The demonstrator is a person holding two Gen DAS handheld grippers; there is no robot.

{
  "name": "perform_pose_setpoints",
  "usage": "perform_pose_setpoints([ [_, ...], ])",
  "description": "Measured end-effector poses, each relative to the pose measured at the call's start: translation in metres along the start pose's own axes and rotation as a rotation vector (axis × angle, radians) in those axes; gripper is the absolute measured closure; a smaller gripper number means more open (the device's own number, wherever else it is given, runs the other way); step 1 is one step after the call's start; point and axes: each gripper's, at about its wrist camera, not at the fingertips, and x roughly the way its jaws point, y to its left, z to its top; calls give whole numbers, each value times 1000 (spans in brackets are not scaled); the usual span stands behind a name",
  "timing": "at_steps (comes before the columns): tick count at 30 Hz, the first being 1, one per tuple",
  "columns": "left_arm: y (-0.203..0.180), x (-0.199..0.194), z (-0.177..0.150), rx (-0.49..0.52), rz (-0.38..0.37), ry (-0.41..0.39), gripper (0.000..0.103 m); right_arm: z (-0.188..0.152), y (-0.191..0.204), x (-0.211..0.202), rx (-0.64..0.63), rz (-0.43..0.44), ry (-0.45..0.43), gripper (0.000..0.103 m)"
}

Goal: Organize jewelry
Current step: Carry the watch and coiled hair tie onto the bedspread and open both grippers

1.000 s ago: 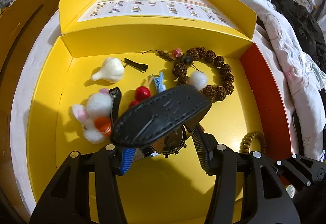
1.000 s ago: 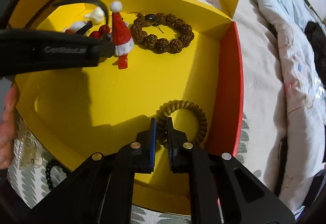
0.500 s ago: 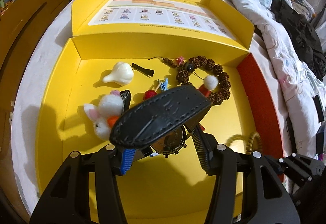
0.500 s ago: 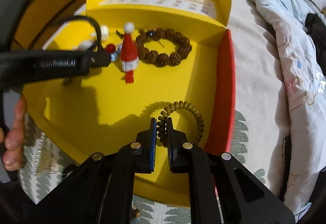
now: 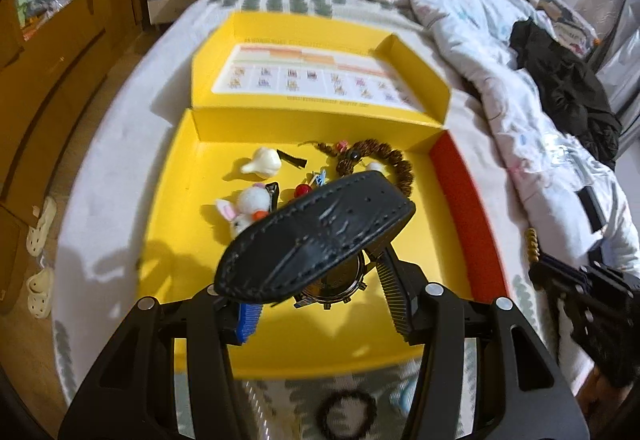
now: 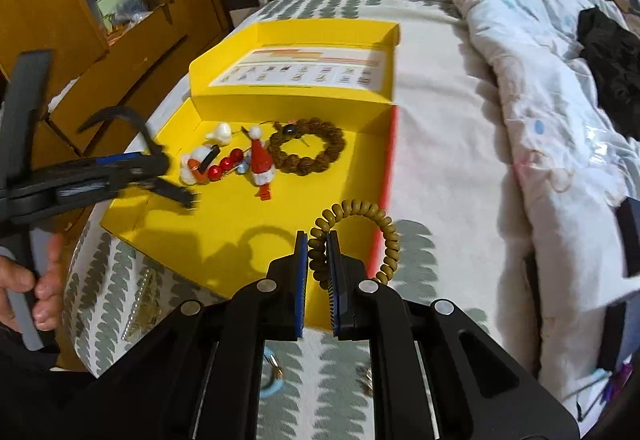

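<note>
The left hand-held gripper [image 5: 316, 304] has its jaws partway apart, clamped on a wristwatch [image 5: 336, 278] by its case, and the watch's black leather strap [image 5: 316, 236] arches up over the fingers toward the camera. The right hand-held gripper [image 6: 318, 272] is shut on a coiled olive-brown hair tie [image 6: 360, 236], pinching one side of the ring so the rest loops up and to the right of the fingers (it hangs clear of the box floor, over its red edge).

Below and ahead of both grippers lies an open yellow box [image 5: 172, 208] with a red right wall [image 5: 464, 208], set on a bed with a leaf-patterned sheet [image 6: 436, 144]. Far ahead of the left gripper, near the box's back wall, are a brown bead bracelet [image 6: 306, 150], a small Santa-hat clip [image 6: 262, 162], red beads [image 6: 226, 164], a white bunny pom-pom clip [image 5: 248, 206] and a white garlic-shaped charm [image 5: 262, 164]. Behind these the box lid [image 5: 312, 76] lies folded back, with a printed sheet inside it.

Nearest the camera, under the left gripper, a dark bead bracelet [image 5: 346, 414] lies on the sheet outside the box. In the right wrist view a person's hand [image 6: 36, 280] grips the left gripper's handle at the far left.
</note>
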Motion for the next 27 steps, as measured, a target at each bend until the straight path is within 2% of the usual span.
perform_pose_setpoints([
  [6,8,-64,-23,-3,-9,-86,51,-16,-27,-26,47,-24,-15,93],
  [10,21,-83,-47,-16,29,-96,51,-36,-50,-28,84,-51,14,93],
  [15,49,-85,-78,-58,122,-43,51,-66,-74,-13,121,-90,84,93],
  [19,80,-76,-104,-98,249,33,51,-88,-87,7,132,-117,153,93],
  [21,87,-71,-113,-104,284,59,51,-93,-88,16,135,-124,176,93],
  [27,86,-23,-126,-66,359,191,51,-97,-86,40,135,-146,221,93],
])
